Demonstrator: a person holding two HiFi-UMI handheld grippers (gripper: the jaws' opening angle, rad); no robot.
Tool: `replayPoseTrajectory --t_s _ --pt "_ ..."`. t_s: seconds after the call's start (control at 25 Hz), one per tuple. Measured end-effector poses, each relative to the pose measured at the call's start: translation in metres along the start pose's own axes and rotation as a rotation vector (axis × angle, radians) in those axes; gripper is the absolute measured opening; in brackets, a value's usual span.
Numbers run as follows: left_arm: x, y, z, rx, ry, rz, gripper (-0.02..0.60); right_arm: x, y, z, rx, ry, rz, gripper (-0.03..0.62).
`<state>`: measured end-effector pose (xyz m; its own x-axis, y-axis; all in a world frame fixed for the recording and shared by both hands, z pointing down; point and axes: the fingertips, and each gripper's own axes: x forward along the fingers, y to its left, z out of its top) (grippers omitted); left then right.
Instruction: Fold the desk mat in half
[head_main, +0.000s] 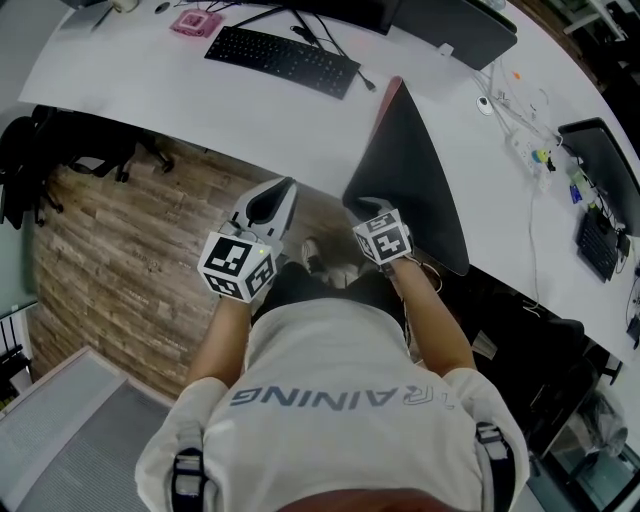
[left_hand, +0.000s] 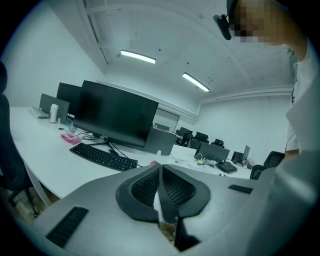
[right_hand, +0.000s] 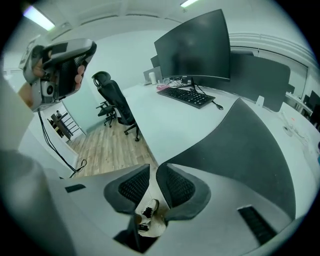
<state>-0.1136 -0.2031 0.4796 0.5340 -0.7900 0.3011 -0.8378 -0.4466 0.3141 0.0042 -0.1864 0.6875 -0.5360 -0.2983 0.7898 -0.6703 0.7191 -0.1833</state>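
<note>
One desk mat, near corner just beyond right gripper, jaws parted.

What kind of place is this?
Probably an open-plan office: a long white desk carries a keyboard and a large monitor, and a swivel chair stands on the wood floor beside it.

A pale short-sleeved T-shirt with grey lettering fills the lower frame, and dark buckled straps cross both shoulders. Dark trousers and white shoes show at centre. The left gripper and right gripper are grey shells with black ribbed pads, each topped by a white cube with black square markers.
</note>
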Motion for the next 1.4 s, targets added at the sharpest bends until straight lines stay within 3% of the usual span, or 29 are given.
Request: replayPoseTrajectory --t_s 0.4,0.52,0.8,1.16,1.4 --pt "0.017 -0.019 0.024 0.023 -0.045 -0.081 0.043 -0.088 -0.012 0.055 0.085 -0.263 -0.048 0.105" --pt "0.022 -0.028 0.032 0.039 -0.059 -0.113 0.043 -0.124 -0.021 0.07 0.098 -0.354 -0.118 0.061" --pt "0.042 -0.059 0.055 0.102 -0.085 -0.177 0.043 -0.228 -0.057 0.093 0.132 -0.583 -0.324 0.028" --pt "0.055 -0.132 0.105 0.179 -0.162 -0.198 0.043 -0.388 -0.121 0.089 0.155 -0.836 -0.586 0.023" --pt "0.068 -0.183 0.129 0.226 -0.212 -0.213 0.043 -0.471 -0.148 0.07 0.153 -0.929 -0.677 0.023"
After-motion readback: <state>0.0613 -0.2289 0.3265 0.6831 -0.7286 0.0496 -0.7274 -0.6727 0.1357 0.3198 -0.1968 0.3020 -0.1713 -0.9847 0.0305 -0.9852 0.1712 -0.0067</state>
